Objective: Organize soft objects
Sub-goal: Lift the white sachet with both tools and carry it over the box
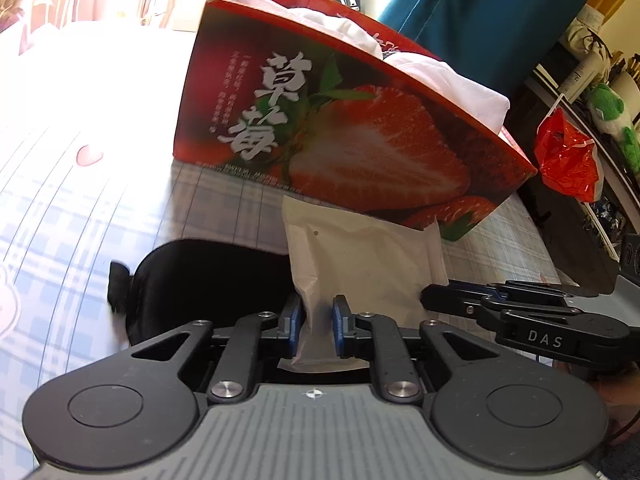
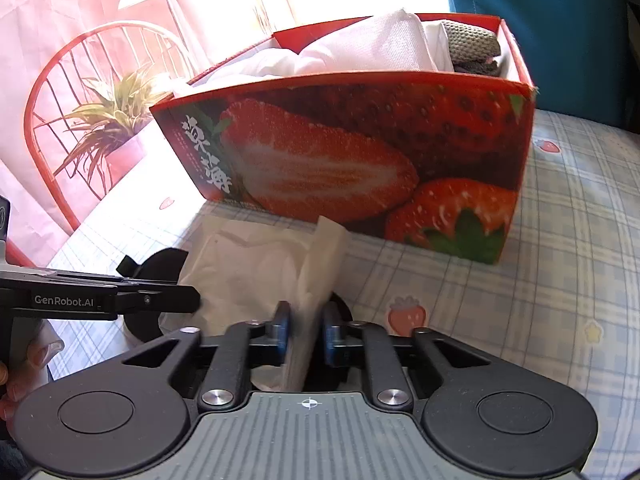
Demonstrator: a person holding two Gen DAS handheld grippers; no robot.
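A soft white packet point(image 1: 360, 260) lies in front of the red strawberry box point(image 1: 360, 136) on the checked tablecloth. My left gripper point(image 1: 316, 316) is shut on the packet's near left corner. My right gripper point(image 2: 306, 324) is shut on its near right edge point(image 2: 316, 280), and it also shows as a black arm point(image 1: 520, 312) at the right of the left wrist view. A black soft object point(image 1: 200, 284) lies under and left of the packet. The box point(image 2: 360, 152) holds white cloths point(image 2: 368, 48) and a grey knitted piece point(image 2: 472, 40).
A red wire chair point(image 2: 80, 92) and a potted plant point(image 2: 112, 120) stand beyond the table's left edge. A red plastic bag point(image 1: 568, 160), a green plush toy point(image 1: 612, 116) and shelves are to the right. A teal cloth point(image 1: 500, 12) hangs behind the box.
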